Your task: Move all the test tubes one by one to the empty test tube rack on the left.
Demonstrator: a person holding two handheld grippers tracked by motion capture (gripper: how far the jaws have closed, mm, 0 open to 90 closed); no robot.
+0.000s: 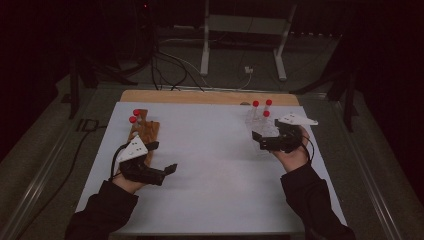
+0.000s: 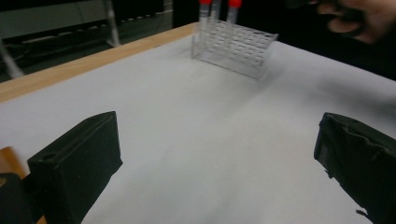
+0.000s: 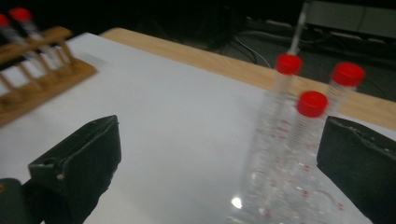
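No text, label, brand or number can be read. Red print marks are seen on the clear tubes [image 3: 299, 135] in the right gripper view, but they are too blurred to be made out.

White-covered tabletop [image 1: 210, 165] with a bare wooden strip [image 1: 200, 96] along its far edge, a wooden tube rack [image 1: 144, 131] stood near the left edge holding red-capped tubes, a clear plastic rack [image 1: 261, 124] with three red-capped tubes sat toward the far right corner
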